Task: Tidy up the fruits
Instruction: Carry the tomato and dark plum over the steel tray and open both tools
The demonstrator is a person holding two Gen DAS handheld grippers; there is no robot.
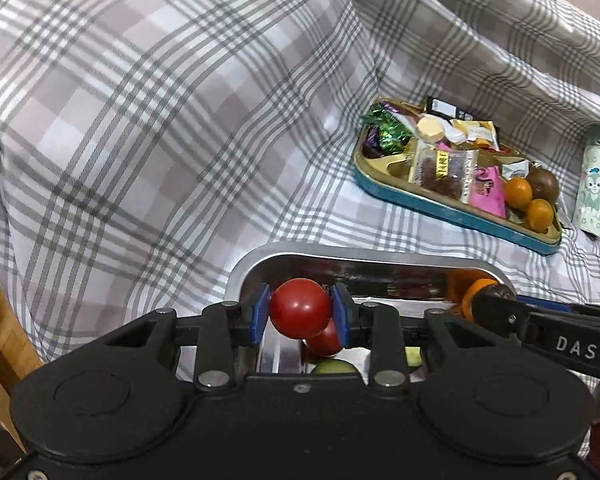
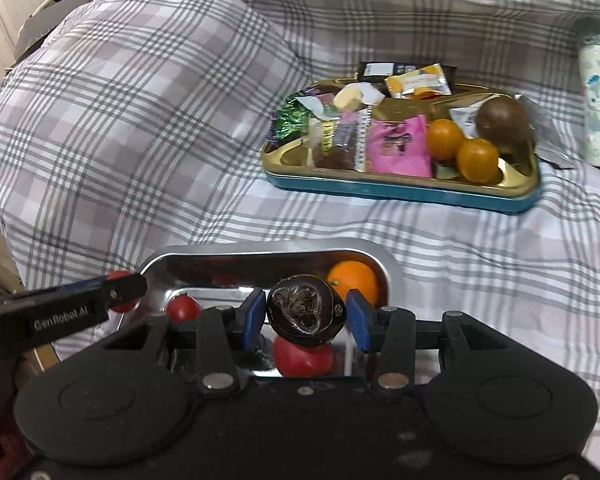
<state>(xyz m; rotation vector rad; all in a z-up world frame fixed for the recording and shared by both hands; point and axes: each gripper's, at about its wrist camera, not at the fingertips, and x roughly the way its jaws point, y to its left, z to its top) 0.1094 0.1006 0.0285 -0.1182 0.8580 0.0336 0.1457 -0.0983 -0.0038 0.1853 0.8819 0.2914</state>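
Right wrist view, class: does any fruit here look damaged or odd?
Yes. The dark brown round fruit between the right gripper pads has a sunken, wrinkled, torn-looking patch facing the camera, unlike the smooth brown round fruit in the gold tray with a teal rim. Whether it is spoiled cannot be told.

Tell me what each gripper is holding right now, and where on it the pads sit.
Left gripper clamps a red tomato across its left and right sides. Right gripper holds a dark brown fruit; the left pad touches its side, the right pad's contact is unclear.
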